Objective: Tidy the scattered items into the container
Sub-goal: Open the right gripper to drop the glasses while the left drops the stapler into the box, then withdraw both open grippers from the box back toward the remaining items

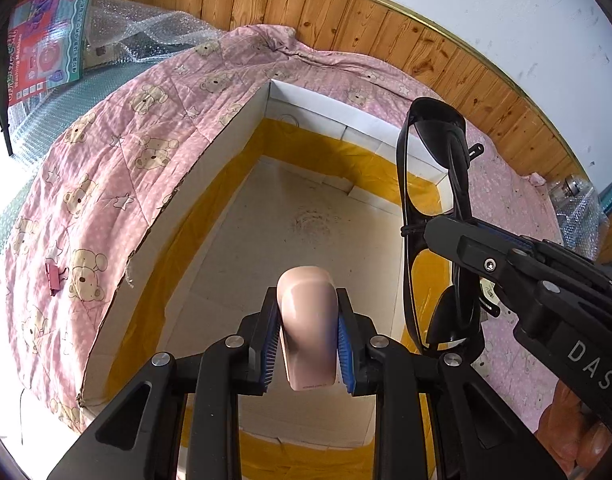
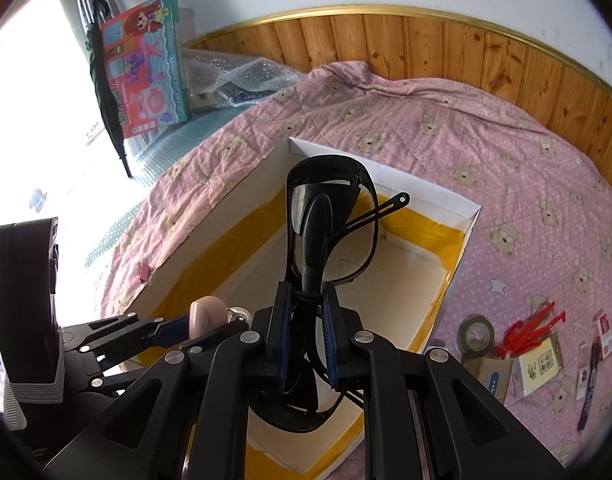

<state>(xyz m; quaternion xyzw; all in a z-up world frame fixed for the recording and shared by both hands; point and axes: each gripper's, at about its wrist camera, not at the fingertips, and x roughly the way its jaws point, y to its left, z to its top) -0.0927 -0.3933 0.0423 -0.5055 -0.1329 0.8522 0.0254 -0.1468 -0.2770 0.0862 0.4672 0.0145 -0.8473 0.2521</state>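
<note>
My left gripper (image 1: 308, 336) is shut on a smooth beige tube-shaped item (image 1: 306, 312), held above the open white cardboard box (image 1: 290, 200) lined with yellow tape. My right gripper (image 2: 306, 320) is shut on the folded black sunglasses (image 2: 330, 216), gripped at their middle over the same box (image 2: 426, 194). The left wrist view shows the right gripper (image 1: 446, 236) coming in from the right, with the sunglasses (image 1: 438, 140) hanging upright over the box's right side. The right wrist view shows the left gripper (image 2: 206, 320) and the beige item (image 2: 205, 306) at the box's near-left corner.
The box lies on a pink bear-print quilt (image 2: 506, 140). A pink binder clip (image 1: 55, 276) lies left of the box. Right of it are a tape roll (image 2: 476, 330), a red plastic piece (image 2: 530, 328), small cartons (image 2: 538, 364) and a dark pen (image 2: 590, 376). A toy box (image 2: 146, 64) stands far left.
</note>
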